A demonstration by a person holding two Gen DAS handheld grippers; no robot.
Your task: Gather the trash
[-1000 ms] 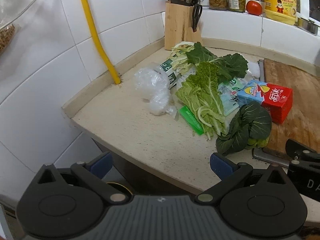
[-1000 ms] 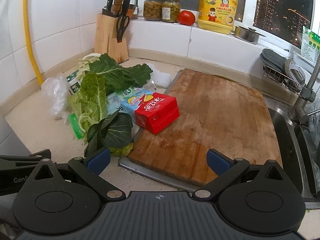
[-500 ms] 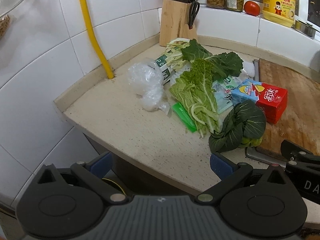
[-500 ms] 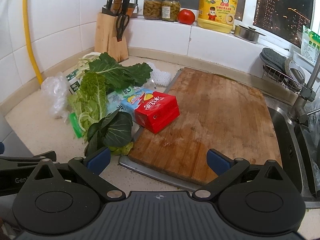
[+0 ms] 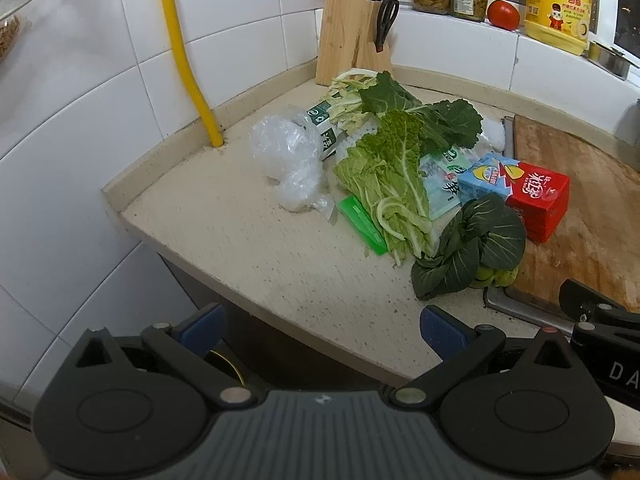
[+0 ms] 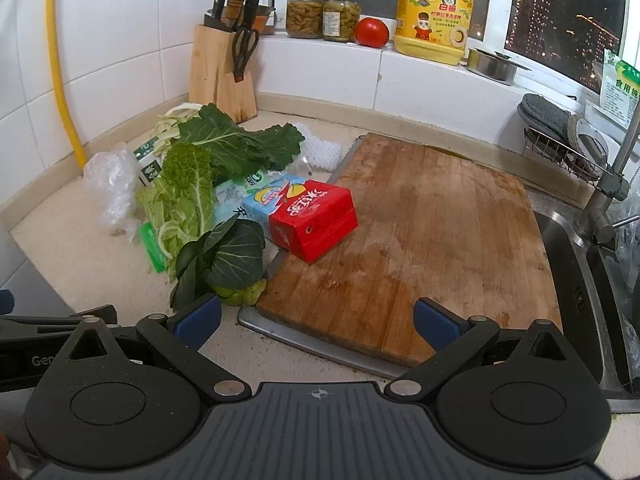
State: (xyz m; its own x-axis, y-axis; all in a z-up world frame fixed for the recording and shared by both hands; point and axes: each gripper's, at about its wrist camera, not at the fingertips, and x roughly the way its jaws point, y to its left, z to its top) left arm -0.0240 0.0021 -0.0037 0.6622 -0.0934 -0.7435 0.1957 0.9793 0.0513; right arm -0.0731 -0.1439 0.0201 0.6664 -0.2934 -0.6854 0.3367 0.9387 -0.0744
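Note:
A heap of trash lies on the beige counter [image 5: 248,240]: a crumpled clear plastic bag [image 5: 290,160], pale cabbage leaves [image 5: 388,184], dark green leaves [image 5: 468,248], a green flat wrapper [image 5: 360,224], a green-and-white carton [image 5: 324,132] and a red and blue drink carton [image 5: 520,192]. The right wrist view shows the same red carton [image 6: 308,216], dark leaves [image 6: 228,256] and plastic bag [image 6: 112,184]. My left gripper [image 5: 320,326] hangs open off the counter's front edge. My right gripper [image 6: 316,318] is open over the front of the cutting board [image 6: 420,232]. Neither holds anything.
A knife block [image 6: 224,72] with scissors stands in the back corner beside a yellow pipe [image 5: 184,56]. Jars [image 6: 324,16], a tomato [image 6: 372,32] and a yellow detergent jug [image 6: 432,12] line the sill. A steel sink [image 6: 576,280] and tap [image 6: 604,196] are at the right.
The left gripper has pulled back and slightly left, so the heap sits farther away and more of the counter's left edge shows. The right gripper has barely moved. Both stay open.

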